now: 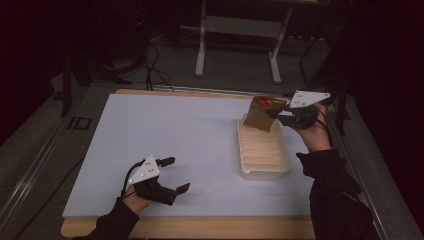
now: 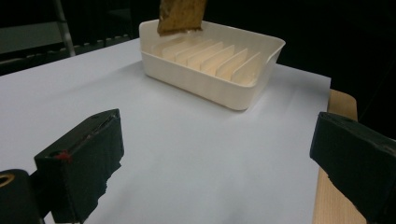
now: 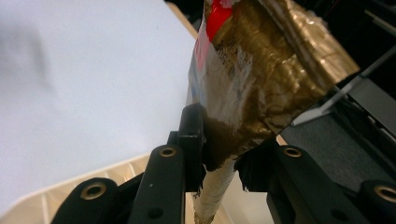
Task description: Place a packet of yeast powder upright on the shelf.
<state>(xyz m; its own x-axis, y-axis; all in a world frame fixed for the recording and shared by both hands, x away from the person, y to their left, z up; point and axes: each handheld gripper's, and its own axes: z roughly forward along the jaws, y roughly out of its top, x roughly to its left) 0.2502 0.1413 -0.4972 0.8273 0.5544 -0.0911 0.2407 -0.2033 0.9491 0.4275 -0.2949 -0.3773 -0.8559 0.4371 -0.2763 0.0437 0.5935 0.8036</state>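
A flat gold packet with a red spot hangs over the far end of a cream slotted tray on the white board. My right gripper is shut on the packet's edge, held from the right by a hand in a dark sleeve. In the right gripper view the crinkled gold packet is pinched between the two black jaws. My left gripper rests open near the board's front left, with nothing between its fingers. In the left gripper view the tray lies ahead, with the packet's lower edge above its far slots.
The white board lies on a wooden tabletop whose front edge shows. Beyond the table stand a white frame's legs and cables on a dark floor. The tray's slots are bare.
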